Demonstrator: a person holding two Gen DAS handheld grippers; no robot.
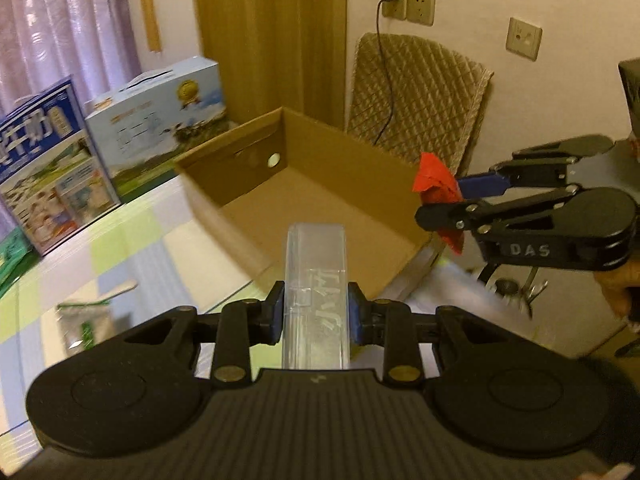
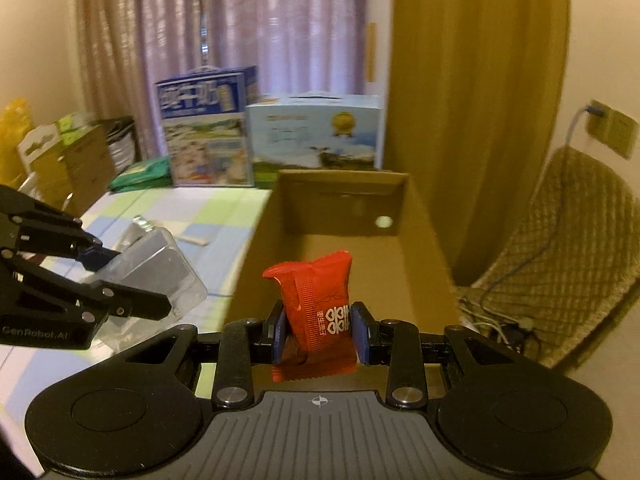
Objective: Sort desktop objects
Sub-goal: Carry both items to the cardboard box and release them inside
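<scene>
Both grippers are carrying loads toward the empty cardboard box (image 2: 344, 256) at twelve o'clock: left gripper (image 1: 316, 314) clamping a clear plastic case (image 1: 314, 280), right gripper (image 2: 320, 334) clamping a red snack packet (image 2: 316, 300); nothing is sitting inside yet.

A clear, glossy hard-plastic rectangular case (image 1: 314, 280), a crinkly shiny red foil snack packet (image 2: 318, 312), and a matt brown corrugated-cardboard box (image 1: 320, 184) on a smooth, reflective checked tabletop (image 1: 132, 248).

Left gripper (image 1: 315, 312) clamped on a clear plastic case (image 1: 314, 280), held above the near edge of an open cardboard box (image 1: 340, 184). Right gripper (image 1: 448, 196), at the box's right wall, closed on a red packet (image 1: 436, 184). Box set on a checked tablecloth (image 1: 120, 248); two printed cartons (image 1: 160, 120) behind at left; quilted chair (image 1: 420, 100) beyond.
</scene>
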